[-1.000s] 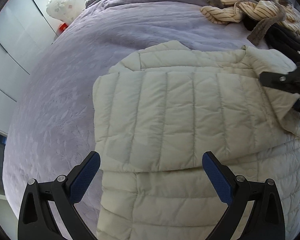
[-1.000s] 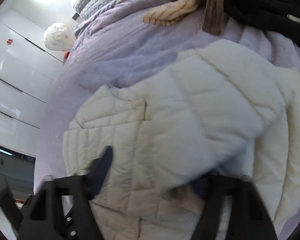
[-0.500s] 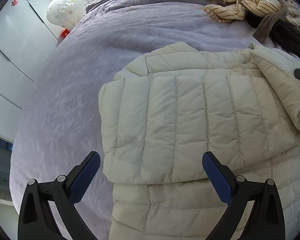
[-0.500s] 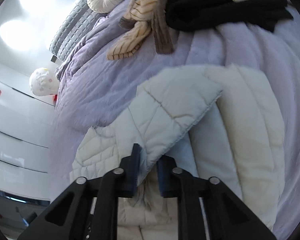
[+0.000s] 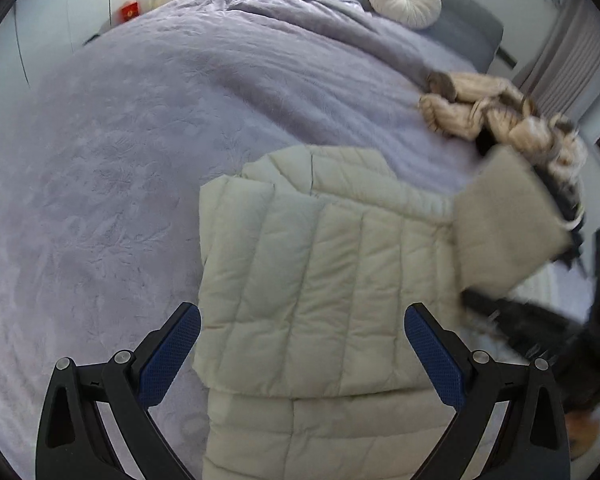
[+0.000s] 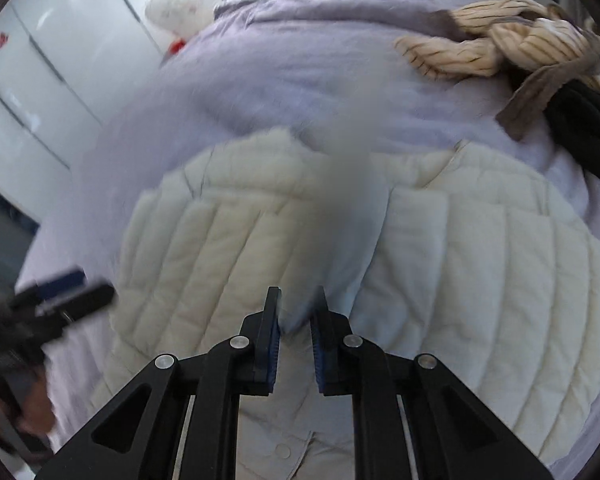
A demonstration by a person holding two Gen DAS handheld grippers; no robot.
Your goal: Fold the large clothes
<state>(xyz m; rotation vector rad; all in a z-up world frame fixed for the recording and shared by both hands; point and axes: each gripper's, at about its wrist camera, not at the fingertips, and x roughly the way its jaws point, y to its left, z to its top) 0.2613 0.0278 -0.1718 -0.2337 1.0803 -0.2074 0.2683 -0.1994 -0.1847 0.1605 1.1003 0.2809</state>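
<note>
- Right gripper (image 6: pixel 295 312) had clamped shut on the puffer jacket's sleeve (image 6: pixel 348 216), after hanging wide open a second earlier.
- Left gripper (image 5: pixel 300 354) was spread open and empty over the cream puffer jacket (image 5: pixel 312 272) lying on the purple bedspread (image 5: pixel 140 140).
- Sleeve lifted off the bed, so I'd say folding it across comes next.

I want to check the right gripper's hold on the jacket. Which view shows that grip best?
The right wrist view: the right gripper is seen close up, jaws shut on a fold of the jacket. The left wrist view shows only a blurred raised flap of the jacket at the right edge, with the gripper a dark smear.
</note>
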